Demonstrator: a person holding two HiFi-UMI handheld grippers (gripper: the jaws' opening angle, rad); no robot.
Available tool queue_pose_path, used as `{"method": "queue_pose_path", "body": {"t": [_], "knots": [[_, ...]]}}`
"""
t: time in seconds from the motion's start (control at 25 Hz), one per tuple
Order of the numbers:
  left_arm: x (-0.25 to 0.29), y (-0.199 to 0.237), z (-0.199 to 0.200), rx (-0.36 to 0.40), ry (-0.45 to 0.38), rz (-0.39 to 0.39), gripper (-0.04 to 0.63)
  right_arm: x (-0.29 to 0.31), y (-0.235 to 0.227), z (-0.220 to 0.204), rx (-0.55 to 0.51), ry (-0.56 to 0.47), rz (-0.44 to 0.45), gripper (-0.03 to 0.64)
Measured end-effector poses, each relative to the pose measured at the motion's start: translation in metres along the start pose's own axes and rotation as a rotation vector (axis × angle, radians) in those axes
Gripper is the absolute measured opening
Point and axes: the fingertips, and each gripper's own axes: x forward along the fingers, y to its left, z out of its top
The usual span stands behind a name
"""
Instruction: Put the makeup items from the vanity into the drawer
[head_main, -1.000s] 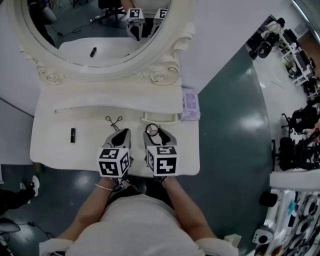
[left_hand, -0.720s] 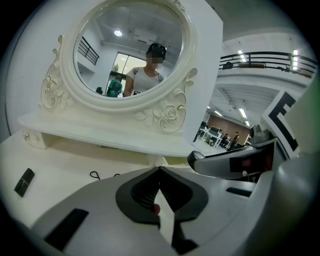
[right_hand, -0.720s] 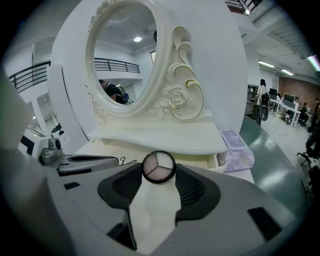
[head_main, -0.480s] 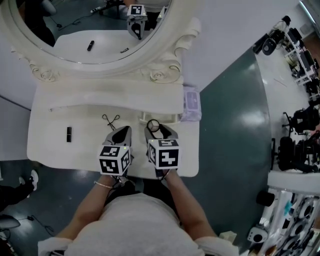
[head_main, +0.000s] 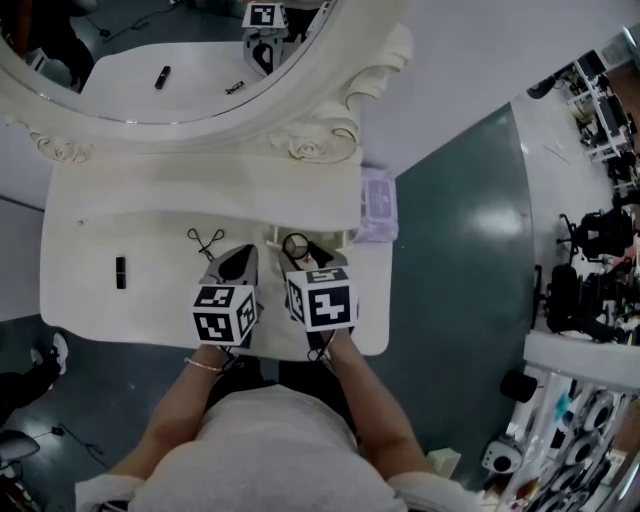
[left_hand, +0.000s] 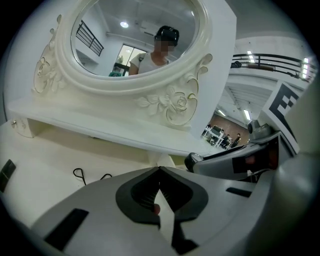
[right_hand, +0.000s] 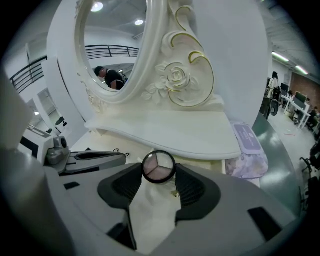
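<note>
1. A white vanity (head_main: 80, 290) is seen from steeply above. Its oval mirror (head_main: 130, 95) at 12 o'clock is cut off by the top and left edges of the head view.
2. The right gripper (right_hand: 159, 176) is clamped on a round compact (right_hand: 158, 165). The compact is pinched at its sides, right at the jaw tips. Its face is split into three pinkish wedges.
3. In the head view the compact (head_main: 296, 245) is held just in front of the raised shelf (head_main: 200, 190), at the rim of what looks like an open drawer (head_main: 335, 237). Most of the drawer is hidden under the gripper, so its inside cannot be made out.
4. The left gripper (left_hand: 160, 170) has its jaws brought together at the tips. A small reddish spot shows in the gap behind the tips, but it cannot be identified, and nothing is clearly held.
5. An eyelash curler (head_main: 205, 240) lies on the tabletop at 10 o'clock from the left gripper's tips, near them but apart. In the left gripper view only its loops (left_hand: 80, 175) show.
6. A small black tube (head_main: 120, 272) lies at 9 o'clock, well apart from both grippers. It is too small to name for sure.
7. A wipes pack (head_main: 377, 205) rests at the vanity's right edge, at 2 o'clock from the compact.
8. The person's forearms and torso fill the bottom of the head view.
</note>
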Motion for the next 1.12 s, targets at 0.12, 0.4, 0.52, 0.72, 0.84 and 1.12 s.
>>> {"method": "queue_pose_path", "body": {"t": [0.12, 0.4, 0.52, 0.72, 0.84, 1.12], "knots": [[0.006, 0.001, -0.002, -0.011, 0.009, -0.002, 0.003, 0.005, -0.002, -0.003, 0.003, 0.039, 0.017, 0.219], [0.013, 0.006, 0.002, -0.029, 0.006, 0.005, 0.003, 0.01, -0.003, 0.001, 0.0, 0.067, 0.036, 0.219], [0.013, 0.006, 0.005, -0.033, 0.001, 0.009, 0.003, 0.01, -0.003, 0.003, 0.005, 0.063, 0.041, 0.219], [0.014, 0.008, 0.004, -0.038, 0.0, 0.015, 0.003, 0.011, -0.001, 0.005, 0.026, 0.044, 0.072, 0.219], [0.013, 0.007, 0.002, -0.039, 0.001, 0.015, 0.003, 0.01, 0.0, 0.005, 0.031, 0.037, 0.078, 0.219], [0.012, 0.003, 0.001, -0.034, 0.005, 0.013, 0.003, 0.006, -0.001, 0.004, 0.032, 0.023, 0.07, 0.219]]}}
